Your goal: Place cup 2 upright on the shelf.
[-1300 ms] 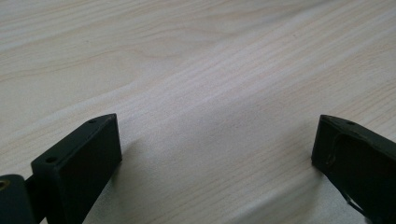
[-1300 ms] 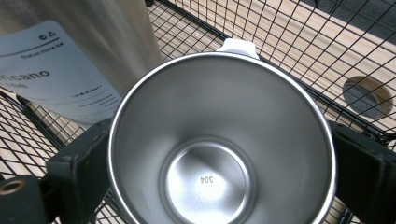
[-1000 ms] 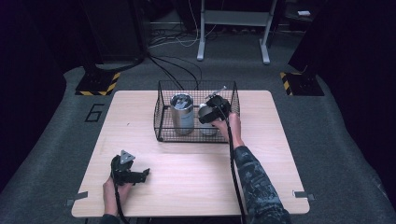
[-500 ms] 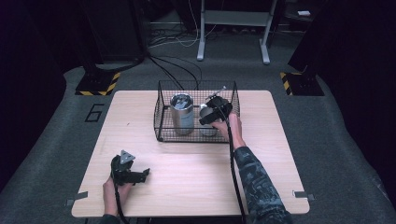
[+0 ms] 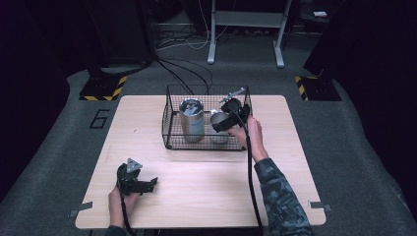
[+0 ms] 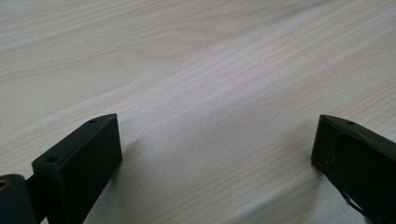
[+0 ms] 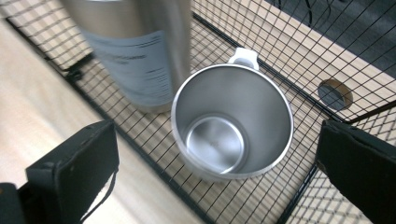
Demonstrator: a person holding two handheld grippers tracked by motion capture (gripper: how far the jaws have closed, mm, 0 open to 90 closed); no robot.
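Metal cup (image 7: 232, 122) sits upright inside the wire basket (image 5: 169, 132), near the right end, just beside the tall metal can (image 7: 135, 51). It is empty and shiny, so it is probably light, hard and a bit slippery. It will not bend or break, but it could slide out of a loose grip. The cup has a small white tab (image 7: 243, 57) on the far rim. The best place to hold it looks like the rim or the sides, with one jaw on each side of the round wall.

From above, the right claw (image 5: 225, 122) hangs over the cup in the basket. Its jaws are spread wide, wider than the cup, and they touch nothing. The cup sits between them, lower down.

Down near the front left of the table (image 5: 206, 182), the left claw (image 5: 147, 184) rests by the wood. Its jaws are wide apart too, with only bare wood between them
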